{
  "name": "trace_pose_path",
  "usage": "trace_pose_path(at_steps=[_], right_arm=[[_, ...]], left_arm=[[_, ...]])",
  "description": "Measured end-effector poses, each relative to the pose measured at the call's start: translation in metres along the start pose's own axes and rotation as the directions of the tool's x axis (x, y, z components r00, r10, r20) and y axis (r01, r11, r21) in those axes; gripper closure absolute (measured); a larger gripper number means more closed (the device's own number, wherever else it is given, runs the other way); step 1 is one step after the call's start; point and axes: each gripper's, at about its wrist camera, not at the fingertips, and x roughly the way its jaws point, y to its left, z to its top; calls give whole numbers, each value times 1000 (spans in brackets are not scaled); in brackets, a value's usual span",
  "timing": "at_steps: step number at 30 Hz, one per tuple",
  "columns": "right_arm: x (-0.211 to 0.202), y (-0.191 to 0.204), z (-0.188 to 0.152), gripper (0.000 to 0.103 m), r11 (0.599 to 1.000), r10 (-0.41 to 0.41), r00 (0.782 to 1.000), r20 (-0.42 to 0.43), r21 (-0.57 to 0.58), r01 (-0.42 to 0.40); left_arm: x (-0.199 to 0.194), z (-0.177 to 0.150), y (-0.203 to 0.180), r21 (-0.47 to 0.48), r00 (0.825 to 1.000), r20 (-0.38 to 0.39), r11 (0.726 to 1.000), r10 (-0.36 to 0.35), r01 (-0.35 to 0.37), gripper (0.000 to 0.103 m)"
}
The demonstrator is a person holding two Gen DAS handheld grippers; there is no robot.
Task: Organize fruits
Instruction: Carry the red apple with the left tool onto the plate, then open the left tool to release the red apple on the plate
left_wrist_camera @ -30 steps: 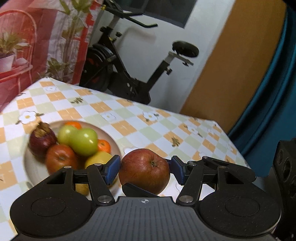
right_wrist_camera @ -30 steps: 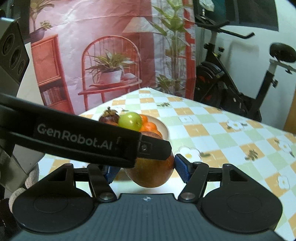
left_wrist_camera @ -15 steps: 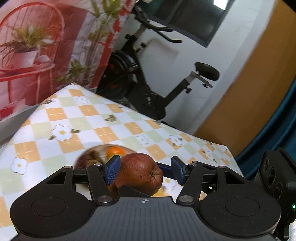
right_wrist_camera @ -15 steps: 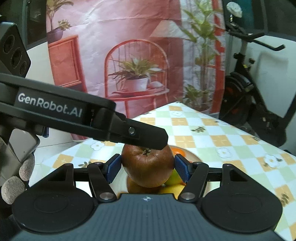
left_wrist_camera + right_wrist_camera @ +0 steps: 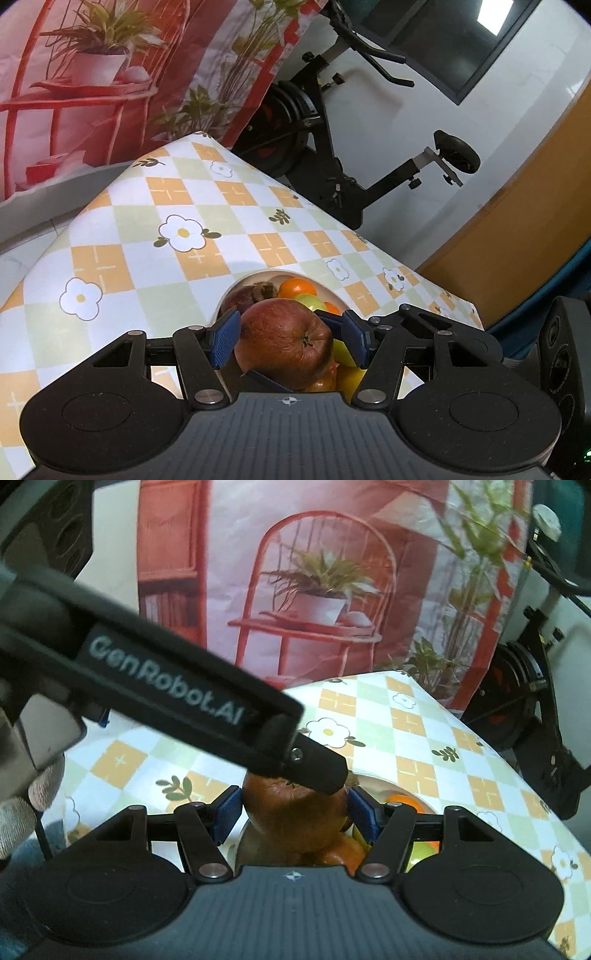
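Observation:
Both grippers hold one red-brown apple [image 5: 284, 343] between them, above a white bowl [image 5: 258, 276] of fruit. My left gripper [image 5: 290, 341] is shut on the apple; its left pad touches it, and a small gap shows at its right pad. My right gripper [image 5: 295, 814] is shut on the same apple [image 5: 295, 819], both blue pads pressing its sides. The left gripper's black finger [image 5: 310, 764], marked GenRobot.AI, lies across the apple's top in the right wrist view. The bowl holds a mangosteen [image 5: 251, 295], oranges [image 5: 297, 287], green apples [image 5: 310, 302] and a yellow fruit [image 5: 351, 373].
The bowl stands on a table with a checked flowered cloth [image 5: 166, 236]. Table edges show at far left and far right. An exercise bike [image 5: 332, 155] stands behind the table. A red printed backdrop [image 5: 314, 590] hangs at the back.
Both grippers have carried the apple up and over the bowl. The views now tilt down onto the fruit pile below the apple.

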Motion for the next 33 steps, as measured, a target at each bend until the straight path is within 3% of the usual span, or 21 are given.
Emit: trace_pose_path(at_steps=[12,19,33], right_arm=[[8,11,-2,39,997,31,998,-52,-64,-34],[5,18,-4,40,993,26,999,-42,-110,-30],[2,9,-13,41,997,12,998,-63,-82,-17]], left_arm=[[7,-11,16,-61,998,-58,997,32,-36,41],[9,-14,8,-31,997,-73,999,31,-33,41],[16,-20,7,-39,997,-71,999,33,-36,40]])
